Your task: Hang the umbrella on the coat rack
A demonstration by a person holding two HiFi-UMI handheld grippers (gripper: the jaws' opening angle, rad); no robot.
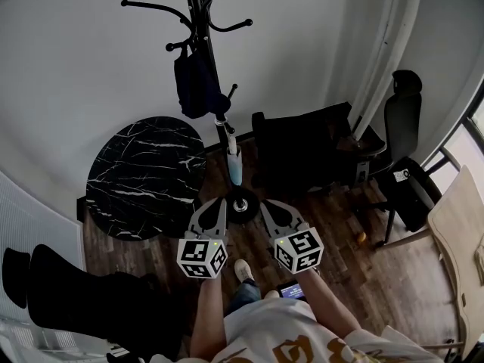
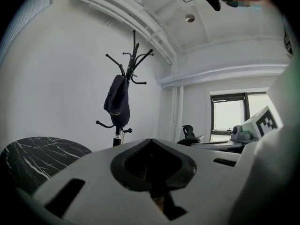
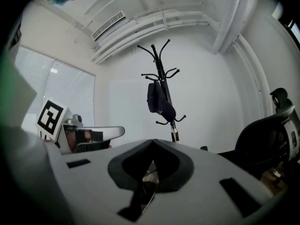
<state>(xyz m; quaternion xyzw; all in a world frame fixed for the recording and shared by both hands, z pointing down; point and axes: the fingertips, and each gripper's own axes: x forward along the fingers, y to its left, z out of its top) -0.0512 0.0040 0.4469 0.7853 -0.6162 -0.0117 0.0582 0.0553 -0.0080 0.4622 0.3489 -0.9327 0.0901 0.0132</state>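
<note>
- Held left gripper (image 1: 215, 204) and right gripper (image 1: 271, 206) closed, empty, well apart from coat rack (image 1: 199, 13).
- Judged umbrella (image 1: 197, 82) already hung; might have slipped off if rack jostled.

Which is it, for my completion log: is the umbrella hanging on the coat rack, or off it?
On it: the dark, folded umbrella hangs from a hook of the coat rack.

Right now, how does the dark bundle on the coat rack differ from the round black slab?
The bundle, likely the umbrella, hangs from a coat rack hook; the slab stands on the floor by the wall. The bundle is dark blue; the slab is black with white veins. The slab is wider than the bundle. Both are dark.
</note>
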